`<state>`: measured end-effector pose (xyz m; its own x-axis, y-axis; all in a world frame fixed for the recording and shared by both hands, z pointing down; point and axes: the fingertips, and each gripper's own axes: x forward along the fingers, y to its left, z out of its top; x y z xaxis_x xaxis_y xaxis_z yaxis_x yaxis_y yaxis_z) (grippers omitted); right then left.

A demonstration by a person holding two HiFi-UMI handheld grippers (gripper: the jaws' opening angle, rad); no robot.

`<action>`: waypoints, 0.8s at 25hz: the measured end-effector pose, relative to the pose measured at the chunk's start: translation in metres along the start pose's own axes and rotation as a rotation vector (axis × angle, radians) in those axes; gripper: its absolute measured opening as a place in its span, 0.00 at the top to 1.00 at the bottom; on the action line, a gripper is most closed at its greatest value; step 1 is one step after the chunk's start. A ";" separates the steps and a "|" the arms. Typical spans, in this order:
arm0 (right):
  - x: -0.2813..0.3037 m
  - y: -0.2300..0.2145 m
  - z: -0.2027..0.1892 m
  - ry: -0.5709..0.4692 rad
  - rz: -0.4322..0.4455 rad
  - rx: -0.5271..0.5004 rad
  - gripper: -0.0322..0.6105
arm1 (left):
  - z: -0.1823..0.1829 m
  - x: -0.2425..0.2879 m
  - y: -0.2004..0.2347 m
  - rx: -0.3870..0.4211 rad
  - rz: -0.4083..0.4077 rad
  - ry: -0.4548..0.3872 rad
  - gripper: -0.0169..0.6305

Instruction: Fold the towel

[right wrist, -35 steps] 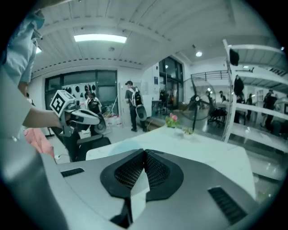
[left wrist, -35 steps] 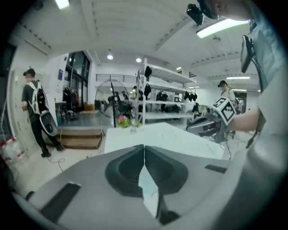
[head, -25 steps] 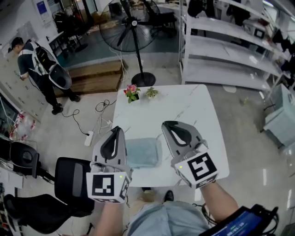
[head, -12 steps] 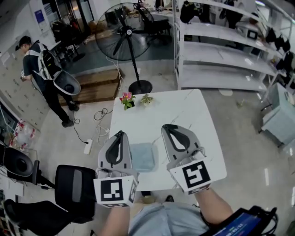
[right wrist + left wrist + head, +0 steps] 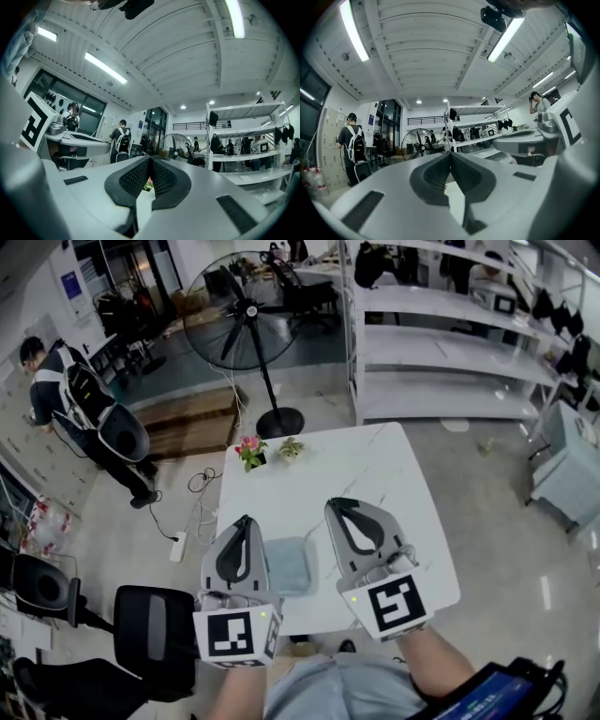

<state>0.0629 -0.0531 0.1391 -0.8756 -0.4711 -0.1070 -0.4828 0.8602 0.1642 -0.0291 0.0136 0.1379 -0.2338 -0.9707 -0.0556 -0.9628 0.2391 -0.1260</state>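
Your left tongs (image 5: 246,519) & right tongs (image 5: 334,505): both pinched shut, empty.
You hold them over the table (image 5: 375,465); the towel (image 5: 287,566) lies btw them, a small folded square by the near edge.

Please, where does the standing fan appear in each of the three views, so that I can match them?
Head view: standing fan near the top, left of centre.
Left gripper view: fan left of centre, at mid-height.
Right gripper view: fan slightly right of centre, at mid-height.
Shared landmark: person with a backpack, left of the fan everywhere.
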 end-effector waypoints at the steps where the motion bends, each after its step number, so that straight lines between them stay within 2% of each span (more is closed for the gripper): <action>1: 0.000 0.000 0.000 -0.003 0.000 0.001 0.93 | 0.000 0.001 -0.001 0.002 -0.001 0.001 0.96; 20: 0.011 -0.003 -0.001 -0.031 0.001 0.004 0.93 | -0.015 0.014 -0.004 -0.007 -0.020 0.031 0.96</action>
<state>0.0550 -0.0613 0.1379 -0.8751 -0.4641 -0.1374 -0.4820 0.8613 0.1605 -0.0308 -0.0016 0.1525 -0.2187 -0.9755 -0.0220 -0.9681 0.2197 -0.1202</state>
